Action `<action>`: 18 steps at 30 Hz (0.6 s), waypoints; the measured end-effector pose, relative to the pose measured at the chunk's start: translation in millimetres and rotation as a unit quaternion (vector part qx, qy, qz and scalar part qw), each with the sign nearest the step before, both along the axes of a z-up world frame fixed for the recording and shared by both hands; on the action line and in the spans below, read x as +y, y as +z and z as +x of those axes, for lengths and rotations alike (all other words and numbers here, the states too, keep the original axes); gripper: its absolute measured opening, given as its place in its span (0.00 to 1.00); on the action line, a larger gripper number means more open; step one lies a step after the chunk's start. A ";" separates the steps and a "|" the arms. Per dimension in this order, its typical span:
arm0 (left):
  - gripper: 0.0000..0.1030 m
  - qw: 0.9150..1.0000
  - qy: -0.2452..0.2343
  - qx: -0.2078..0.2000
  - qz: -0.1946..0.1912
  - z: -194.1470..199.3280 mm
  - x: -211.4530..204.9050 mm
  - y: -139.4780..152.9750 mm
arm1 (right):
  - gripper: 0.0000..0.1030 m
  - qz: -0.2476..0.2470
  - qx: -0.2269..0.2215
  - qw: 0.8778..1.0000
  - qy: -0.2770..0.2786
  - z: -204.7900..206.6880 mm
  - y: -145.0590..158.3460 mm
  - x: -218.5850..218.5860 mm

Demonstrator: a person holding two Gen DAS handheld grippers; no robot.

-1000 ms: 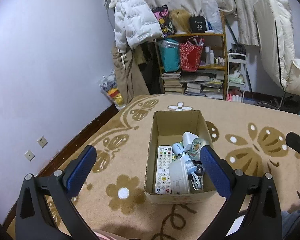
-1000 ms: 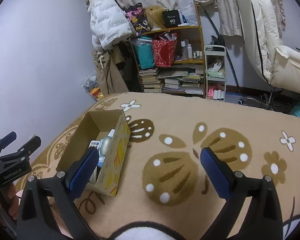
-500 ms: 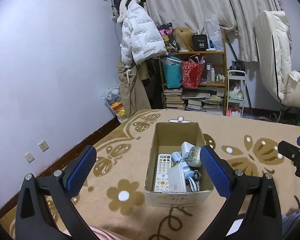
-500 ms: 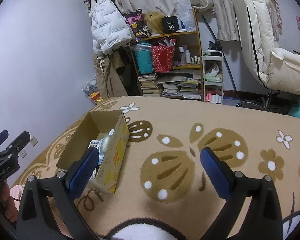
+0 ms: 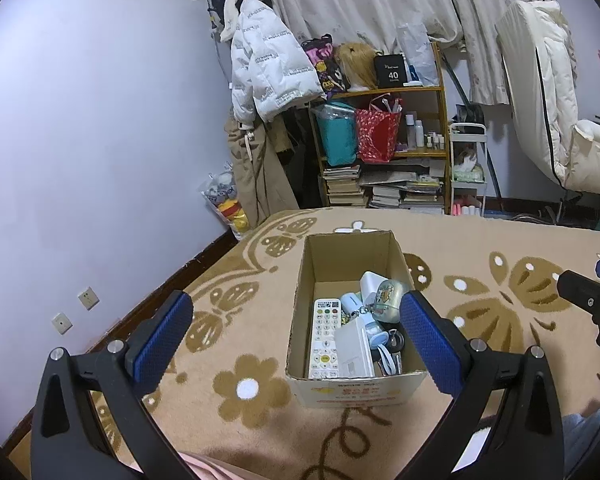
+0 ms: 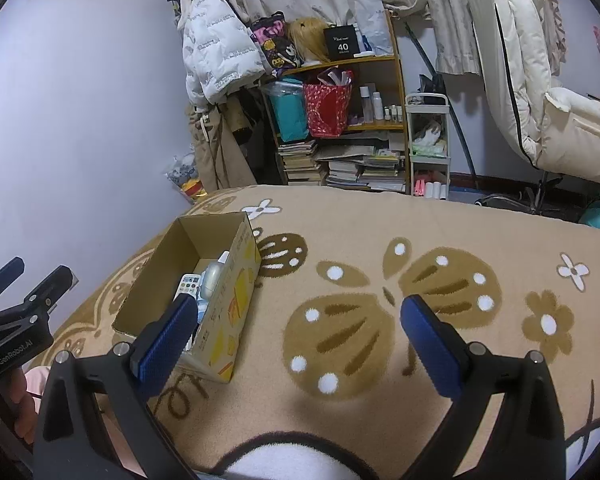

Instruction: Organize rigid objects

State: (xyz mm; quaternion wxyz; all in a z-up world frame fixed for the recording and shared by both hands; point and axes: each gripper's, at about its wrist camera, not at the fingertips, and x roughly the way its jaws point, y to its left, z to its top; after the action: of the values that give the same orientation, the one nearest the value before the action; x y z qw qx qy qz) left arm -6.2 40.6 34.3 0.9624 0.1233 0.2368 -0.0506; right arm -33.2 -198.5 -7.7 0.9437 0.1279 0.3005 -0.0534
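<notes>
The left hand-held gripper (image 5: 296, 332) hung spread wide and empty above a bed (image 5: 480, 240) covered in a tan flowered blanket, its blue pads (image 5: 162, 334) framing a cardboard box (image 5: 356, 390) just ahead and below. The right hand-held gripper (image 6: 296, 336) was likewise spread, holding nothing, over a bare butterfly print, with the box (image 6: 228, 320) off past its left finger. Inside the box, at its near end, lay a white remote (image 5: 323, 338) along the left wall, a white slab (image 5: 354, 350) touching it on the right, a pale blue bottle (image 5: 352, 304), a white case (image 5: 370, 284), a patterned pouch (image 5: 386, 296) on a keyring, and some dark odds (image 5: 394, 340) with a looped cord. The far half of the box showed bare cardboard. No loose rigid item was visible on the blanket in either view.

The scene fitted two stages equally: items gathered into the box and the sorting finished, or a full box waiting to be emptied or tidied. Either way, any reach into it would likely go best from straight above, jaws aligned across an item's narrow side, since the things were packed touching and the cord and keyring could snag and drag neighbours. The light box might also shift on the soft blanket, so steadying it with the other hand-held gripper seemed wise
</notes>
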 end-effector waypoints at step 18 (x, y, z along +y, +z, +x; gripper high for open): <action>0.99 1.000 -0.005 0.006 0.006 5.1 -4.3 -6.6 | 1.00 0.004 0.004 1.000 0.004 4.8 -2.1 4.4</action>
State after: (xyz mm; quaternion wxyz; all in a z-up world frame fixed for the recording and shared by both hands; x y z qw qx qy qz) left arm -1.2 36.3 27.8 0.9597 0.1305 0.2426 -0.0550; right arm -28.4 -194.1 -9.8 0.9421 0.1298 0.3054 -0.0486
